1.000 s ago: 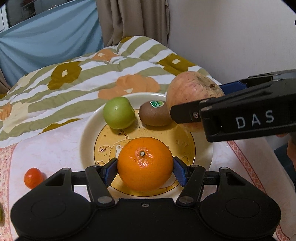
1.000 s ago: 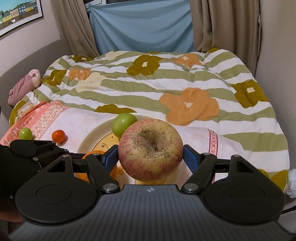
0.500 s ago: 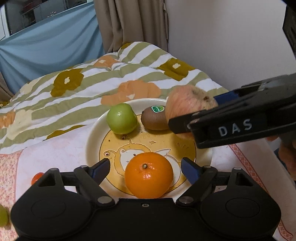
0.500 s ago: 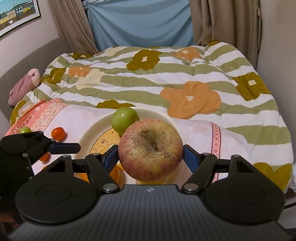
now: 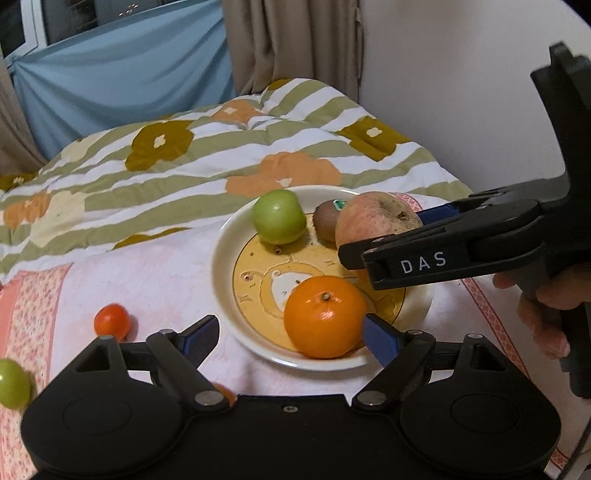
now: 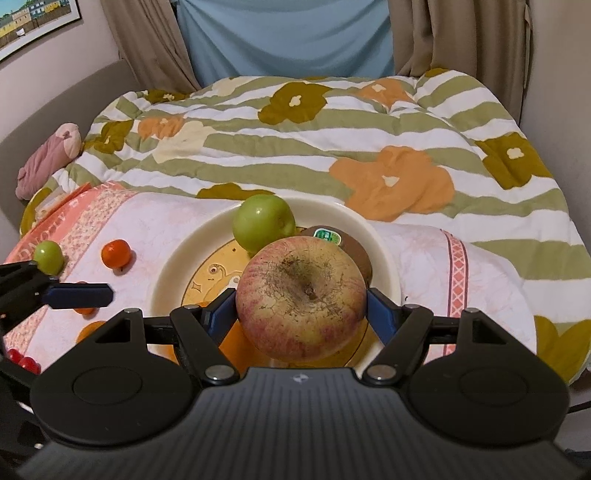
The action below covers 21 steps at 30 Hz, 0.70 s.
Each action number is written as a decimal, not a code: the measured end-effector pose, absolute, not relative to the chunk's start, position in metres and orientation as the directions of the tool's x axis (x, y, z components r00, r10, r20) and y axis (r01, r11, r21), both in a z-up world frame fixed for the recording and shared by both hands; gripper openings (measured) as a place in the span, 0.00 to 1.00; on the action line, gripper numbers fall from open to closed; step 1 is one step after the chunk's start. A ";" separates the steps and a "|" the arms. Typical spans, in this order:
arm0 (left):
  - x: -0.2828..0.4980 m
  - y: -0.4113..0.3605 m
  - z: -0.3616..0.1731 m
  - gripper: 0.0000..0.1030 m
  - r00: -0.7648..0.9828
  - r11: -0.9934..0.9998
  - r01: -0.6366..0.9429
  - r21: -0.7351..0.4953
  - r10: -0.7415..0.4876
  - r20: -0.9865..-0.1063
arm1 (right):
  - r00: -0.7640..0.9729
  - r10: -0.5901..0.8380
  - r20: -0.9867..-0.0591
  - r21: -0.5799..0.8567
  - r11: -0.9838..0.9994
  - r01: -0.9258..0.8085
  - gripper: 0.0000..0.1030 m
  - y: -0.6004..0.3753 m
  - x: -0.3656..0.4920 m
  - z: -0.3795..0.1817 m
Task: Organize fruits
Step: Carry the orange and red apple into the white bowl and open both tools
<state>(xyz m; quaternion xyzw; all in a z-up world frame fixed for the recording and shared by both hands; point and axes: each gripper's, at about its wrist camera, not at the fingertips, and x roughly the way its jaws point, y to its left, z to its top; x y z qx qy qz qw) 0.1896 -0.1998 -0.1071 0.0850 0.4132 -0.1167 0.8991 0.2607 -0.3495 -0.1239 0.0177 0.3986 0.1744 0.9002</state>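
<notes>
Left gripper (image 5: 290,341) is wide open, its right finger just beside the orange (image 5: 325,317) on the plate (image 5: 225,266). Right gripper (image 5: 384,236) is clamped on the apple (image 5: 373,218) over the plate's far right, near the kiwi (image 5: 325,223) and green fruit (image 5: 279,216).

place: home bedroom | cues: flowered quilt (image 6: 332,147) on bed; curtains (image 6: 461,37); framed picture (image 6: 33,22)

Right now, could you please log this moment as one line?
left gripper: open | orange: on plate | right gripper: gripping apple
</notes>
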 end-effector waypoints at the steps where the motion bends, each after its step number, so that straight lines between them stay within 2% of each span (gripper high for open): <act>1: 0.189 -0.199 -0.107 0.85 0.632 0.959 0.278 0.062 -0.134 -0.764 | 0.619 0.329 -0.714 0.178 0.939 -0.294 0.86 -0.350 0.261 -0.126; 10: 0.185 -0.195 -0.109 0.85 0.634 0.960 0.268 0.079 -0.114 -0.765 | 0.616 0.313 -0.723 0.176 0.946 -0.274 0.87 -0.347 0.263 -0.135; 12: 0.184 -0.194 -0.110 0.85 0.632 0.961 0.267 0.077 -0.114 -0.767 | 0.637 0.307 -0.707 0.157 0.947 -0.282 0.92 -0.345 0.262 -0.133; 13: 0.184 -0.193 -0.110 0.85 0.632 0.961 0.267 0.077 -0.114 -0.767 | 0.643 0.297 -0.705 0.143 0.949 -0.282 0.99 -0.344 0.261 -0.131; 21: 0.178 -0.192 -0.105 0.85 0.642 0.964 0.257 0.072 -0.114 -0.758 | 0.672 0.265 -0.692 0.116 0.959 -0.259 1.00 -0.346 0.251 -0.122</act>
